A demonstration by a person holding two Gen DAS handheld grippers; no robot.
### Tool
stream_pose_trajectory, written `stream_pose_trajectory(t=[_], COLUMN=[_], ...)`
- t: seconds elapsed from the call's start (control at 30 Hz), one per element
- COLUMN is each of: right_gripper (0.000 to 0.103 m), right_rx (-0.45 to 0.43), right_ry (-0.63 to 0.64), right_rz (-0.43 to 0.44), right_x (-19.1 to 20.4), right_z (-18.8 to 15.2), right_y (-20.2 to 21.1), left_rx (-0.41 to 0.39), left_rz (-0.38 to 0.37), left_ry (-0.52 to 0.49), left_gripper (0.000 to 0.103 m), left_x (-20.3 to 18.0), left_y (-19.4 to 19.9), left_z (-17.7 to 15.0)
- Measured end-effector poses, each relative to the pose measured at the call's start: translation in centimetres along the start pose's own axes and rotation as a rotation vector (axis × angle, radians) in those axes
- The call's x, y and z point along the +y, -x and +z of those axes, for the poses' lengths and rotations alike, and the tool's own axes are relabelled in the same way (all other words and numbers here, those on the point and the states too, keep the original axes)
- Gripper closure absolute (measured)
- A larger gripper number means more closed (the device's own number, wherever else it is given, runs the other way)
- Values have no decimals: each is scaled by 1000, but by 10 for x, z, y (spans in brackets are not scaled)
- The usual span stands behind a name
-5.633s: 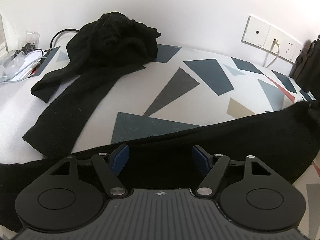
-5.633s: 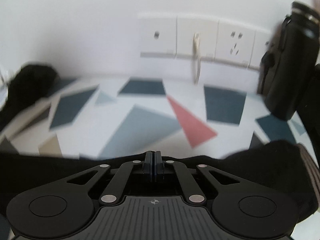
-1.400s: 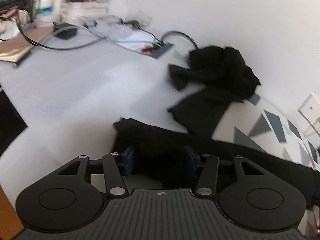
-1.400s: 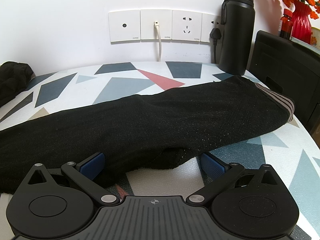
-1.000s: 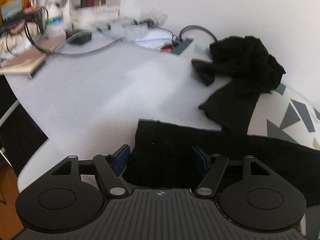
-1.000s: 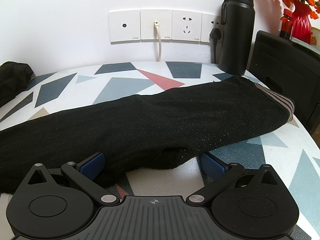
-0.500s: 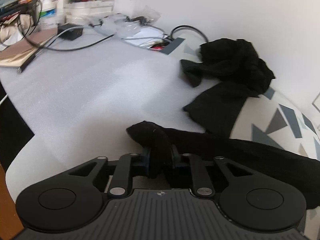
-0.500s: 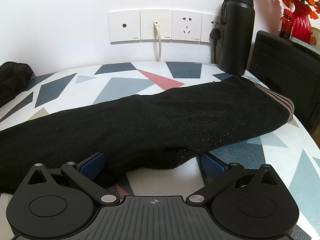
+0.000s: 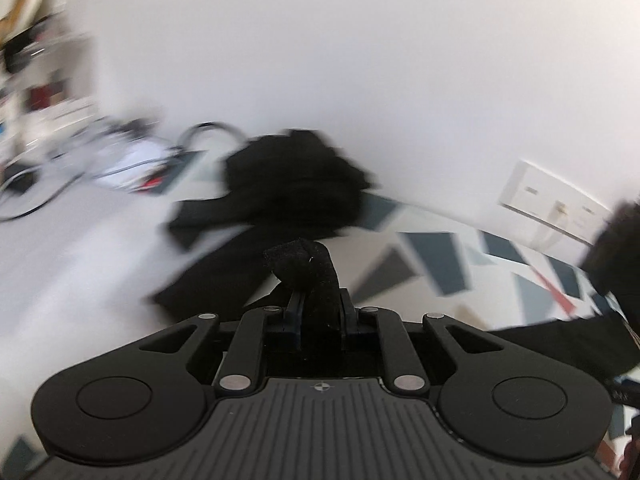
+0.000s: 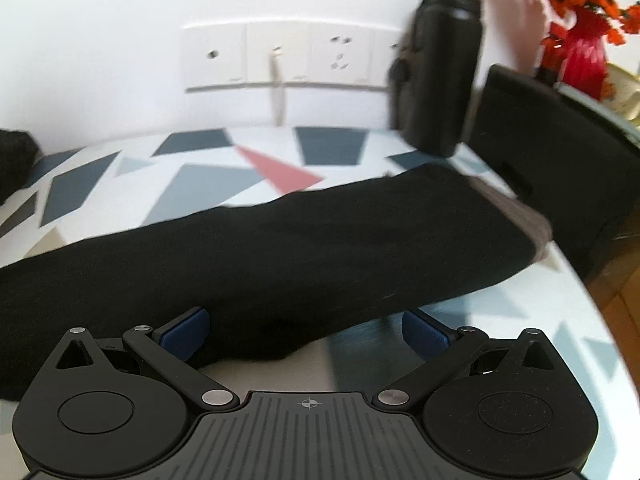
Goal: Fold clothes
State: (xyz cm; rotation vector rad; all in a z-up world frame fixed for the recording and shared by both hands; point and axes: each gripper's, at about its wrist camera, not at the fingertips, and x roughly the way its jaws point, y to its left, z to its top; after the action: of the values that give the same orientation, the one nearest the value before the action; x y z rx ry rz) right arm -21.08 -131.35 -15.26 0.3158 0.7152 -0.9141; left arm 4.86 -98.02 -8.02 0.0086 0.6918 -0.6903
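A long black garment with a striped grey cuff lies across the patterned table. My right gripper stands open, its blue pads on either side of the garment's near edge. In the left wrist view my left gripper is shut on one end of the black garment, lifted off the table, and the cloth sticks up above the fingers. A second black garment lies heaped by the wall behind it. The left wrist view is blurred by motion.
A black flask stands by the wall sockets. A black box sits at the right, with red and orange flowers behind it. Cables and clutter lie far left on the white foam surface.
My left gripper has lifted the pinched end of the garment and swung right, toward the sockets. The right gripper stays open and has shifted slightly, tilting its view.
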Motion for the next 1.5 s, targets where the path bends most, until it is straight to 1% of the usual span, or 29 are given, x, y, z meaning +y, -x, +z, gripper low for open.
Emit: stream_pose_trajectory(t=[0.2,0.3,0.43,0.57,0.6,0.67,0.7,0.73,0.8,0.87,0.9,0.93,0.97,1.0,1.07,1.2,1.27,1.33,1.4,1.47,1.5], right_gripper=[1,1,1,1,1,1,1,1,1,1,1,1,1,1,1,1,1,1,1,1,1], right_rx=[-10,-4,7,24,27,35,39,43,47,46,42,35,27,19,3,-4,3,16,30,45,53], right_ry=[-48,-72,-97,-90,-85,-79,-77,-78,-82,-86,-89,-89,-89,-86,-73,-11,30,60,77,70,58], right_rz=[-86,-123,-149,-152,-150,-147,-144,-141,-133,-121,-111,-98,-83,-60,3,167,230,252,243,220,208], right_x=[-48,-70,-91,-97,-97,-96,-96,-95,-93,-89,-86,-82,-77,-71,-57,-18,3,19,31,34,34], right_z=[6,5,-2,-10,-11,-13,-14,-14,-13,-11,-9,-6,-3,1,8,20,24,27,28,28,27], right_y=[3,3,3,2,2,2,2,2,2,3,3,5,7,8,10,8,4,1,-3,-5,-7], left_rx=[4,18,54,102,112,133,142,140,77,-9,-48,-86,-106,-110,-77,30,61,80,103,133,152], left_rz=[-141,-197,-233,-240,-244,-245,-248,-254,-260,-278,-288,-291,-280,-256,-202,-74,-35,-17,-10,-22,-41], left_ry=[-163,-226,-302,-329,-332,-350,-363,-376,-393,-415,-425,-434,-440,-446,-455,-492,-491,-468,-422,-357,-310], left_gripper=[87,87,87,87,86,79,65,46,27,22,18,18,18,18,18,18,18,18,18,18,18], left_x=[-95,-140,-189,-212,-213,-215,-215,-215,-212,-204,-197,-187,-178,-166,-142,-96,-82,-73,-67,-61,-56], left_y=[-34,-57,-87,-103,-105,-109,-109,-106,-90,-66,-54,-42,-35,-30,-27,-30,-28,-26,-28,-33,-34], left_z=[-12,-24,-45,-63,-66,-68,-68,-65,-57,-47,-42,-37,-33,-32,-34,-58,-68,-73,-74,-72,-69])
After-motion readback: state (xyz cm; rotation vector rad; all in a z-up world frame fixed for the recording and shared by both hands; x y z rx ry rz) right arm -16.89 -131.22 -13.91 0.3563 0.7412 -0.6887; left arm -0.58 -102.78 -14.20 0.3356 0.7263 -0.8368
